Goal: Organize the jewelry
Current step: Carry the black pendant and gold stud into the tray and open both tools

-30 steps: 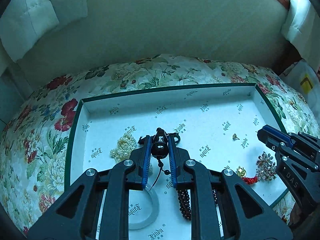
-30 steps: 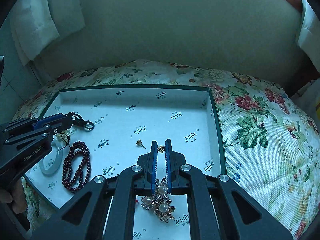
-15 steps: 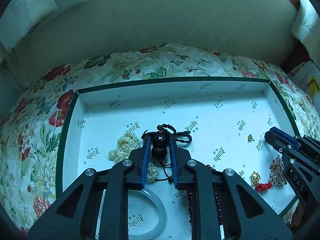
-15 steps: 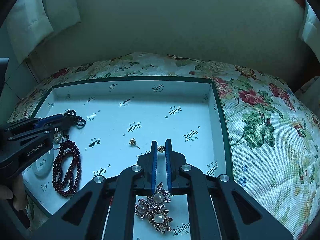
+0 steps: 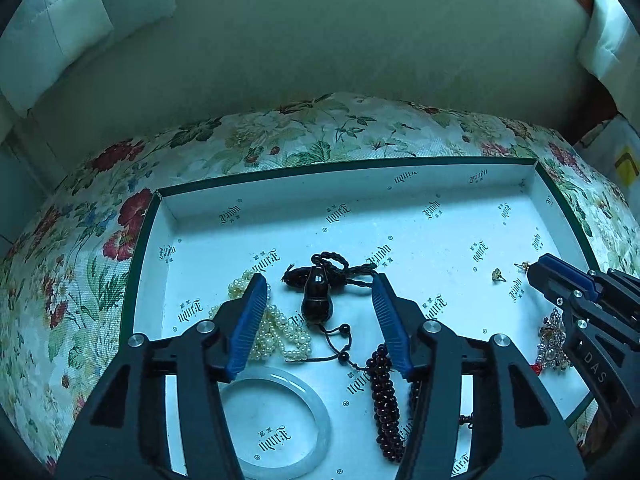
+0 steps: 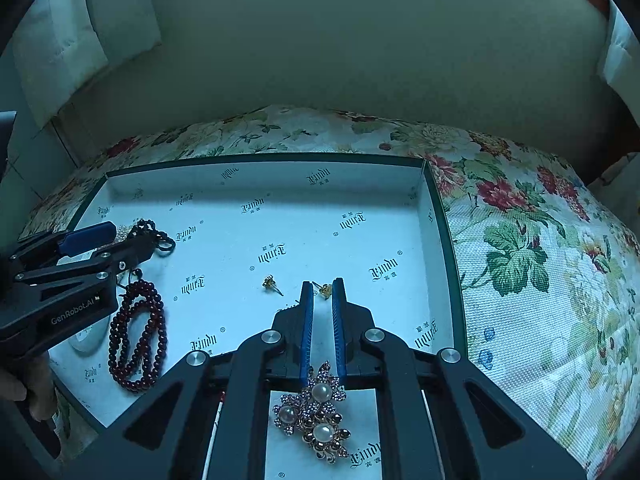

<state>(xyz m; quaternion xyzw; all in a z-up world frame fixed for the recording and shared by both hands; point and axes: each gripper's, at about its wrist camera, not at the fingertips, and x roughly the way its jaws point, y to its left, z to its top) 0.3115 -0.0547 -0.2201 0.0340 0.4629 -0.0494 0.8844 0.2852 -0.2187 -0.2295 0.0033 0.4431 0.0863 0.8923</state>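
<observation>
**Tray crowded at left, open toward far wall**

The left hand-held gripper (image 5: pixel 318 280) is seen with its jaws opening; the dark gourd pendant (image 5: pixel 317 300) lies between them, untouched, on the floor of the tray (image 5: pixel 344 168). Pearl strands (image 5: pixel 276 328), a pale bangle (image 5: pixel 320 420) and a dark red bead strand (image 5: pixel 384 396) are crowded toward the tray's near-left edge. The right hand-held gripper (image 6: pixel 322 286) is clenched on nothing, with a gold stud (image 6: pixel 326 289) just past its tips and a brooch (image 6: pixel 316 408) beneath. The far half of the tray, up to its walls, is left bare.
</observation>
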